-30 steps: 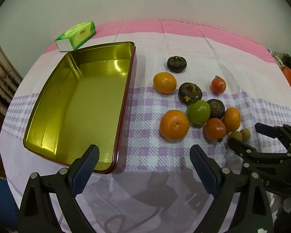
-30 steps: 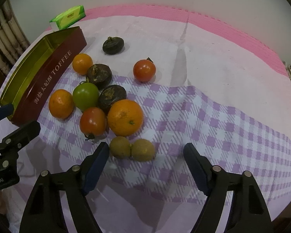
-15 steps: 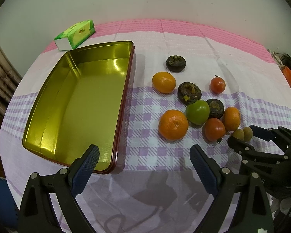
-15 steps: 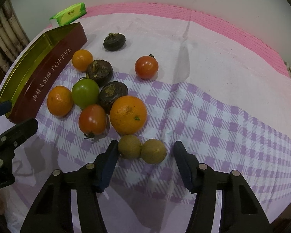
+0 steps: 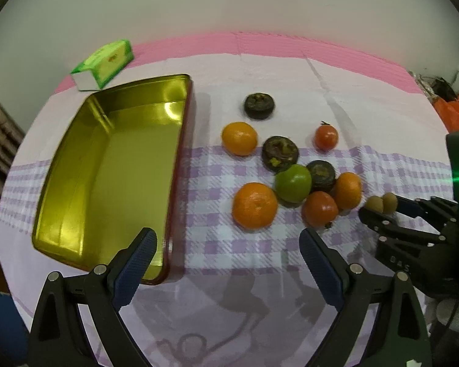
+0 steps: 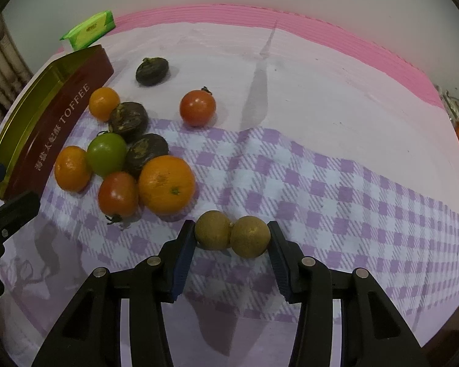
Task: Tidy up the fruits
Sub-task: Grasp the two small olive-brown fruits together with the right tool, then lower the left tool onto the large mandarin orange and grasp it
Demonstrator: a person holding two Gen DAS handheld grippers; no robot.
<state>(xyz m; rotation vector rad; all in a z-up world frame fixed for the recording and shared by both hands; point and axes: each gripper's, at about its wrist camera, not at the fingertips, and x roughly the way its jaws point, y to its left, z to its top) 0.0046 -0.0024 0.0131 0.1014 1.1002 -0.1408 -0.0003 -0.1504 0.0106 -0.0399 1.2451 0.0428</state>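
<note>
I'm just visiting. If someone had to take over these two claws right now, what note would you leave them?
Right claw: closing around the two small brown fruits, which sit between its fingers on the cloth.
Left claw: open and empty, by the near end of the gold tin.
Tin: nothing in it yet.
Left to do: the oranges, tomatoes and dark fruits beside the tin, all loose on the tablecloth.

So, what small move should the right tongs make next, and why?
Probably finish closing. The right tongs are closing around the two brown fruits, which lie side by side on the checked cloth. The pads look at or near the skins. The gold tin is still empty.
</note>
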